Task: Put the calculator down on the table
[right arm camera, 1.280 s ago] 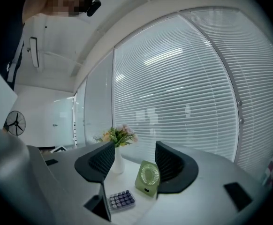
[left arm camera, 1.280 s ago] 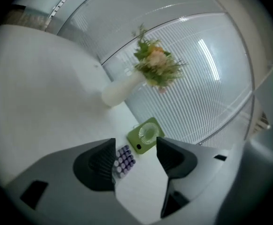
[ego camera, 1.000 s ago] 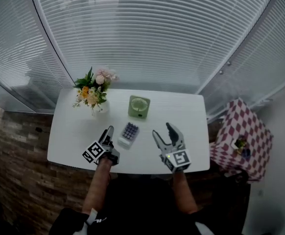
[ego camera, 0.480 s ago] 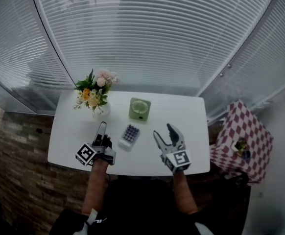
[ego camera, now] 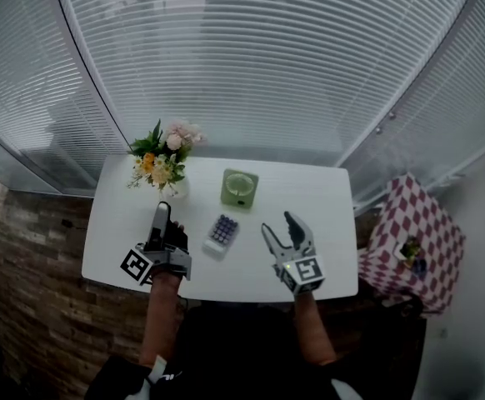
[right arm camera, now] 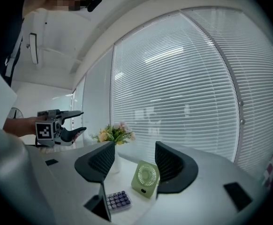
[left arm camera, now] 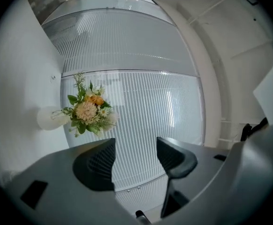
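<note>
Both claws are spread wide, nothing pinched: left gripper (ego camera: 160,217), right gripper (ego camera: 280,226). Flat calculator (ego camera: 220,234) with rounded purple keys lies on the smooth white table (ego camera: 313,192) between them, plastic I think.

My right gripper (right arm camera: 134,156) gapes empty over the table (right arm camera: 125,177), where the calculator (right arm camera: 118,200) lies flat, the fan (right arm camera: 146,178) upright just behind it, flowers (right arm camera: 114,134) by the far edge.
</note>
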A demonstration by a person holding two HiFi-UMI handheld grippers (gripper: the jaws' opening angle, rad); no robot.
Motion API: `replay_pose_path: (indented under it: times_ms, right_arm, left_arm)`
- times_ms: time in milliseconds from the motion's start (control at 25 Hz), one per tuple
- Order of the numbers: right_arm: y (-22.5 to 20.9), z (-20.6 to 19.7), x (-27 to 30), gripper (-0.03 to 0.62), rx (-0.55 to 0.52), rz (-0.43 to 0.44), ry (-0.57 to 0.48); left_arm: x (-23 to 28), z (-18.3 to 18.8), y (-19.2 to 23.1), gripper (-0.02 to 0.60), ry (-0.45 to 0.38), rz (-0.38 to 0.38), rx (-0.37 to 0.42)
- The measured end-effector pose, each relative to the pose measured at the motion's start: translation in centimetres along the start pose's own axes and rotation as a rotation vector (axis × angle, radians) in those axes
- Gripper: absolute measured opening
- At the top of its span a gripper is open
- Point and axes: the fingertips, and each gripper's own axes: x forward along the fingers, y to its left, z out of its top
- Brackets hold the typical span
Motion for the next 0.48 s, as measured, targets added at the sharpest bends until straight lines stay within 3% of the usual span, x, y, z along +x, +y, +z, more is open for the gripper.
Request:
replay_pose_path:
  times_ms: [200,480]
  right_arm:
    - [-0.2,-0.6,0.4,0.249,-0.003,-0.008,0.014]
    - [-0.9,-0.6,0.5,0.249,0.012,-0.043,0.023]
  left_arm:
    - [-0.1,0.9,-2.1,0.255,-0.018,-0.035,0.027]
    - [0.0,0.9,-1.8,0.255,-0.011,-0.031,0.038]
